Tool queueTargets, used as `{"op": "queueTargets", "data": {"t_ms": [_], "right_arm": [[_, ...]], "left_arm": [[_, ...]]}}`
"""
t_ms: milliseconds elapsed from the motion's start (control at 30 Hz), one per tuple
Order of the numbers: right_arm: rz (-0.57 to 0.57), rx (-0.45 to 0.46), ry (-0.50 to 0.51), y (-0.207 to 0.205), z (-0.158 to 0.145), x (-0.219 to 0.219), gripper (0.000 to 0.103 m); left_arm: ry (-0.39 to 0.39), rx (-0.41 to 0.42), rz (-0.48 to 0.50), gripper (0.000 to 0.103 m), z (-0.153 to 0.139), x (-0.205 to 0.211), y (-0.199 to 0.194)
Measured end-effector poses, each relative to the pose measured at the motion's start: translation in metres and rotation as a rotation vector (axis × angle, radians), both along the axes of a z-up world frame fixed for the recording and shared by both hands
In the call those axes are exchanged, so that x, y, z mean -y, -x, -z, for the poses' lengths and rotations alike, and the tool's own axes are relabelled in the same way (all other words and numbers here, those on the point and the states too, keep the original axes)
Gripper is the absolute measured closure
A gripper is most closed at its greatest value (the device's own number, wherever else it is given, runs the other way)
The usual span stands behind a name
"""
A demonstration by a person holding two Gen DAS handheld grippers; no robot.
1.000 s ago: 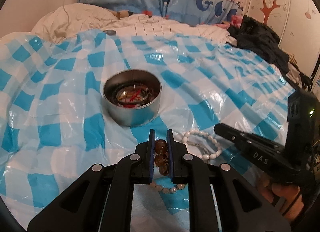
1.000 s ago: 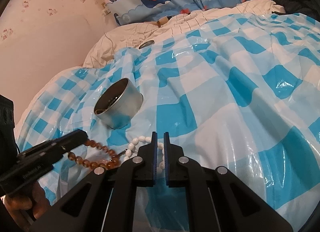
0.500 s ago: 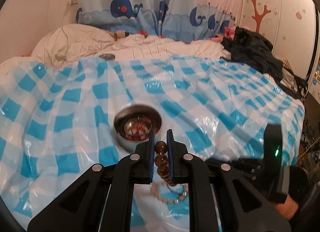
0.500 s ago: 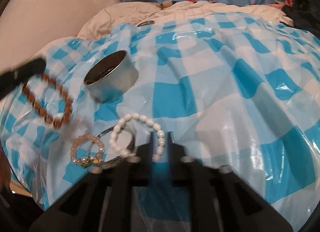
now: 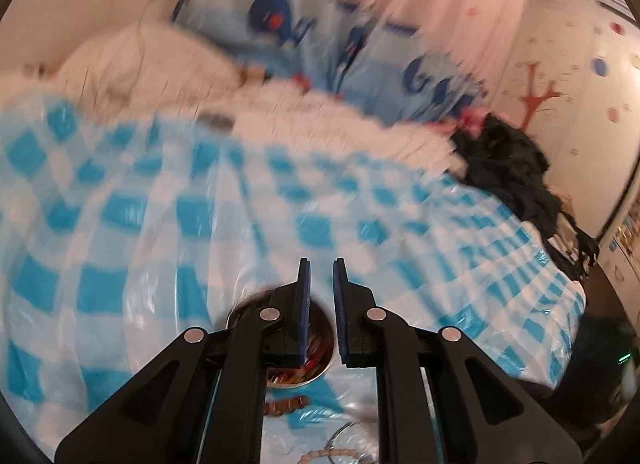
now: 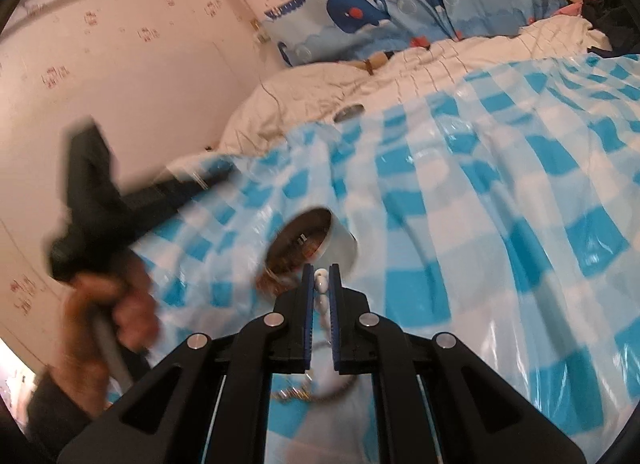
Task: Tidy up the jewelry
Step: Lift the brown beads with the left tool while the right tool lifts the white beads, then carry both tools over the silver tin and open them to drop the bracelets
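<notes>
The round metal tin sits on the blue-and-white checked plastic sheet on the bed. In the left wrist view, which is blurred, the tin lies below my left gripper, whose jaws stand slightly apart with nothing between them. The amber bead bracelet hangs over the tin's near rim onto the sheet; it also shows in the right wrist view. My right gripper is shut on the white pearl bracelet, just in front of the tin. My left gripper appears blurred, raised at the left.
A thin bangle and a pale bead bracelet lie on the sheet near the camera. A small metal lid sits at the sheet's far edge. White quilt, whale curtain and dark clothes lie behind.
My left gripper let go of the amber bracelet at the tin and lifted away, empty. My right gripper closed on the white pearl bracelet and raised it toward the tin.
</notes>
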State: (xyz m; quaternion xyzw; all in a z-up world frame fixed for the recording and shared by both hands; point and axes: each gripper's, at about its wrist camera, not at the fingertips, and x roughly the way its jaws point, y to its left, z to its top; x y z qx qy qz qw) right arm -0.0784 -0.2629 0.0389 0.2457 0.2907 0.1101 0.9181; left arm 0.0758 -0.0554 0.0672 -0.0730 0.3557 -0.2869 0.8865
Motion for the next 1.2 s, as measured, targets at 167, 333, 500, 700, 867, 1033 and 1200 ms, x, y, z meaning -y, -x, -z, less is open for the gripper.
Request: {"op": "queueTargets", "data": {"t_ms": [167,333,500,700,867,1033,1200], "right_arm": [[-0.044,0.033,-0.034,-0.024,-0.022,-0.003,0.095],[-0.106,0.058,-0.087,-0.064,-0.04,-0.019,0.095],[-0.116,-0.055,-0.006,-0.102,-0.017,-0.039,0.076],[-0.054,-0.101,0.026,-0.076,0.001,-0.017,0.072],[-0.038,-0.139,0.027,-0.053,0.015,0.001,0.069],[-0.036,-0.183,-0.025,-0.054,0.028,0.007,0.069],[-0.055,-0.195,-0.007,-0.056,0.032,0.0,0.069]], "left_arm": [[-0.017,-0.055,-0.056,0.093,0.013,-0.012,-0.005],[-0.085,-0.06,0.027,0.077,0.013,-0.03,0.012],[-0.207,-0.145,0.055,0.065,0.047,-0.033,0.017],[-0.279,-0.08,0.129,0.065,0.063,-0.003,0.032],[-0.346,-0.14,0.076,0.065,0.086,-0.003,0.026],[-0.359,-0.174,0.054,0.071,0.098,-0.006,0.022],[-0.354,-0.178,0.046,0.101,0.098,-0.008,0.021]]}}
